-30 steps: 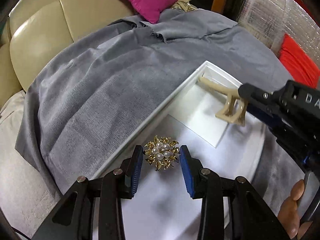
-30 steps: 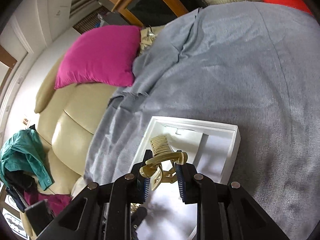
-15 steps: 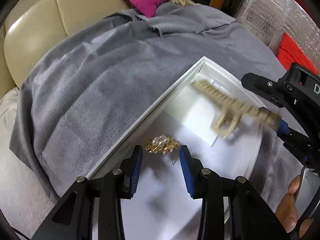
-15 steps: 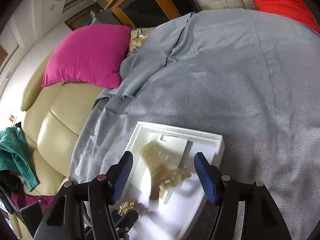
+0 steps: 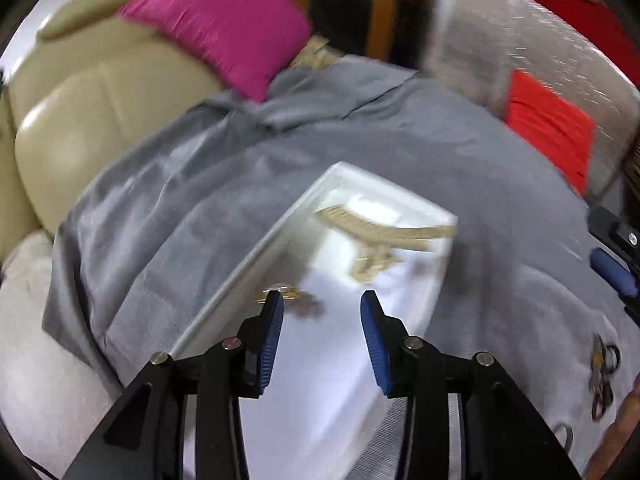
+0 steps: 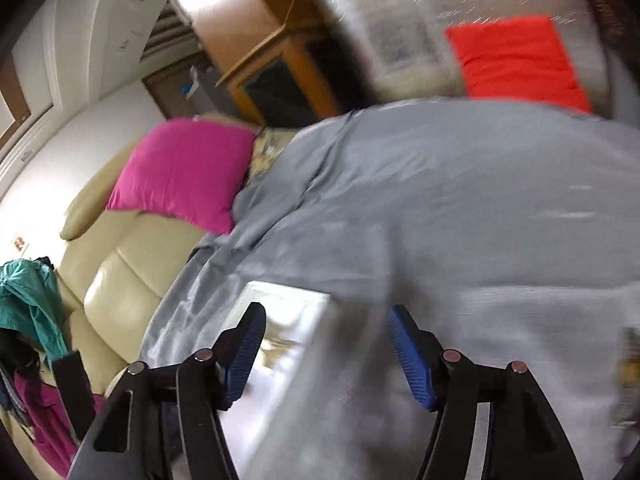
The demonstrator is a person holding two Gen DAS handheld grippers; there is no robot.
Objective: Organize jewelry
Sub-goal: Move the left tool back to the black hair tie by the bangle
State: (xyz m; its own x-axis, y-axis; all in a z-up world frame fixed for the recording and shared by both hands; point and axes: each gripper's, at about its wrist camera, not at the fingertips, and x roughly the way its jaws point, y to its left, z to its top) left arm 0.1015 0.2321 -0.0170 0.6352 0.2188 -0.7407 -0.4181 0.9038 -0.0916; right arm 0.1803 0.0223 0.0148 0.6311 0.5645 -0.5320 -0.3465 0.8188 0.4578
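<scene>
Across the grey blanket (image 5: 384,152) lies the white tray (image 5: 400,196), already holding the beige hair claw clip (image 5: 380,232) at its far end and the gold pearl brooch (image 5: 288,294) just ahead of the spread, empty left claw (image 5: 322,336). Loose hair ties (image 5: 604,376) wait on the blanket, right of the tray. Beside the tray's right edge, the right claw (image 6: 326,354) is spread and empty too.
</scene>
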